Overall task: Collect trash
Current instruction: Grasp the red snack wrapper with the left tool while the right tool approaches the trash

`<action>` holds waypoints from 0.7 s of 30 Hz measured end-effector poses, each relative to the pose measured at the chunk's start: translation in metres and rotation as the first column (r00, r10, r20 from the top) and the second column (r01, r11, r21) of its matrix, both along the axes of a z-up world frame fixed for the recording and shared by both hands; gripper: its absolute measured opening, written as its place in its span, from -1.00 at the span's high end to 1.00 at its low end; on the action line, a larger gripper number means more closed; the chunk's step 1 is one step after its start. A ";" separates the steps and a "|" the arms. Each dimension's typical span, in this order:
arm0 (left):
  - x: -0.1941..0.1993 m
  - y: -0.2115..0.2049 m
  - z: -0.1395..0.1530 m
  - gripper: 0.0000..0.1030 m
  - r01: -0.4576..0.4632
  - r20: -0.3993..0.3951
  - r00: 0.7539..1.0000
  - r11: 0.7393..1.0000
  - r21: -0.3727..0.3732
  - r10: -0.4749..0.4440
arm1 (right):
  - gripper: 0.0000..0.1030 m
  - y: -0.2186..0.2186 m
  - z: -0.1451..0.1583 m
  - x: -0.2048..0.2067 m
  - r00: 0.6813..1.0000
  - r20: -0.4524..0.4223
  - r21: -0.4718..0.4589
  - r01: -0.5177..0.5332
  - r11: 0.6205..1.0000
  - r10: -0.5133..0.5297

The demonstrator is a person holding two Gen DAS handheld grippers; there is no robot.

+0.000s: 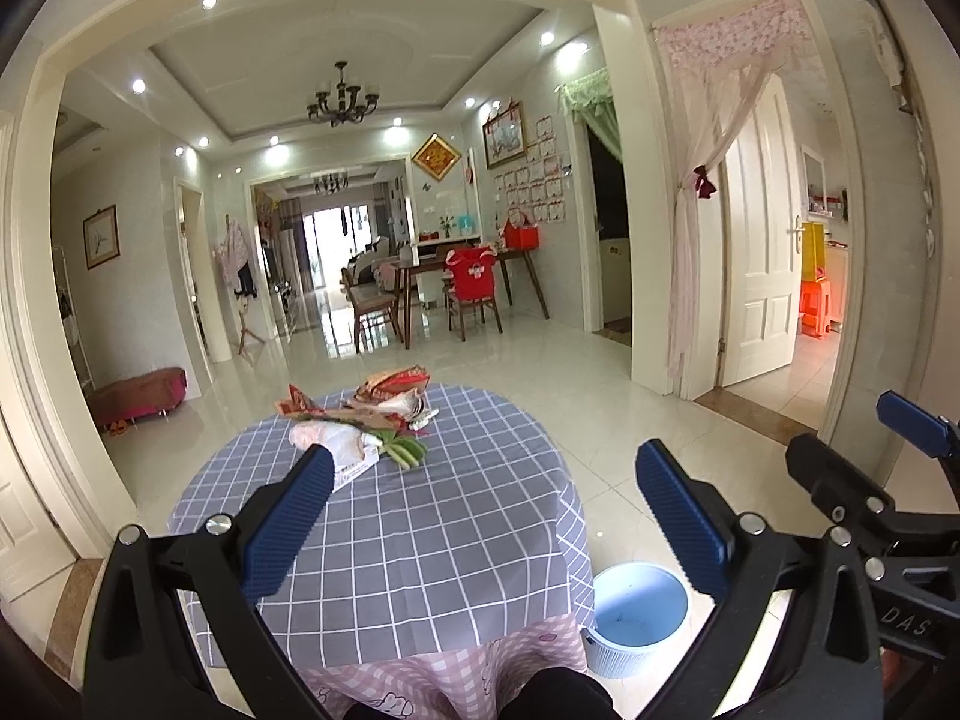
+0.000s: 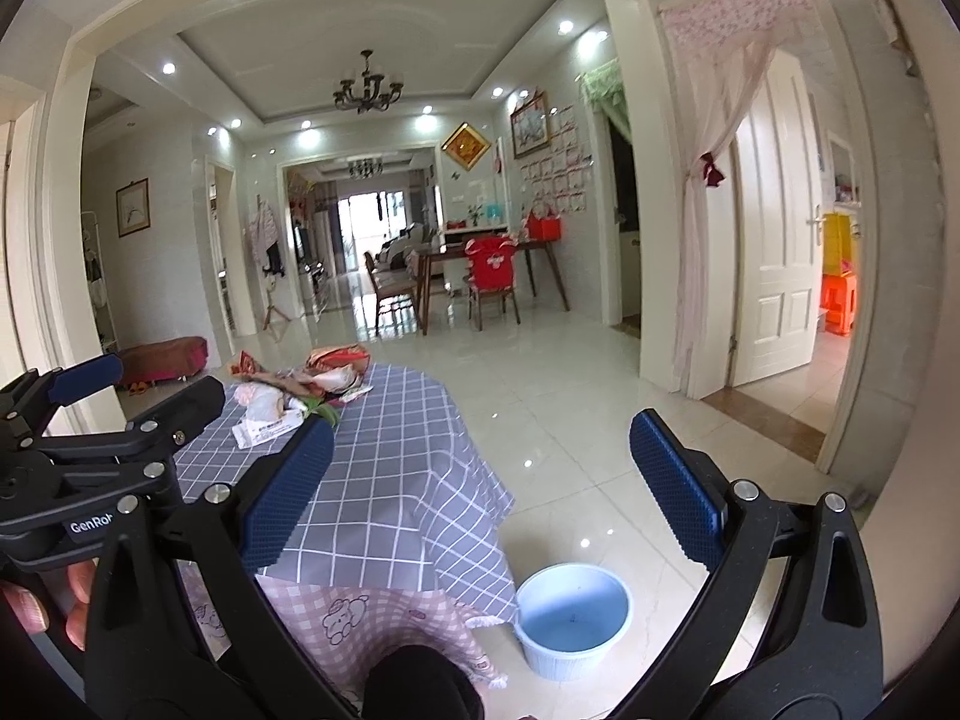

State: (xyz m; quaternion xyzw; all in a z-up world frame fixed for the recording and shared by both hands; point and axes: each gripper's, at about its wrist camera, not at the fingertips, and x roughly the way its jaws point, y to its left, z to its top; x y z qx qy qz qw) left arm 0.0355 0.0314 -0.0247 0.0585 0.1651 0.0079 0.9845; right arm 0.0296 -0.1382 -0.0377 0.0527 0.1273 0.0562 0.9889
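I have both the left gripper (image 1: 486,489) and the right gripper (image 2: 480,468) spread wide and empty above the near side of the worktop (image 1: 420,528). The trash (image 1: 360,420) sits heaped at its far edge. A blue bin (image 2: 573,618) stands on the floor to the right.

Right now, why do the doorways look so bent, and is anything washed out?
Left wrist view: the fisheye lens bows the archway; the far balcony window is blown out. Right wrist view: ceiling spotlights flare, the floor tiles show glare spots, and the orange stool glows oversaturated.
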 end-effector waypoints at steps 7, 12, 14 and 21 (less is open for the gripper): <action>0.033 0.028 -0.020 -0.92 -0.054 -0.065 0.996 0.998 -0.017 0.053 | -0.88 0.022 -0.015 0.039 0.998 -0.053 -0.007 -0.034 0.999 0.034; 0.063 0.058 -0.034 -0.92 -0.109 -0.113 0.988 0.994 -0.024 0.105 | -0.88 0.043 -0.026 0.074 0.993 -0.095 0.000 -0.073 0.997 0.072; 0.076 0.071 -0.040 -0.92 -0.129 -0.131 0.984 0.991 -0.027 0.124 | -0.88 0.052 -0.030 0.090 0.989 -0.113 0.005 -0.095 0.995 0.095; 0.123 0.120 -0.061 -0.92 -0.182 -0.209 0.963 0.982 -0.044 0.169 | -0.88 0.083 -0.048 0.149 0.969 -0.188 0.008 -0.160 0.987 0.159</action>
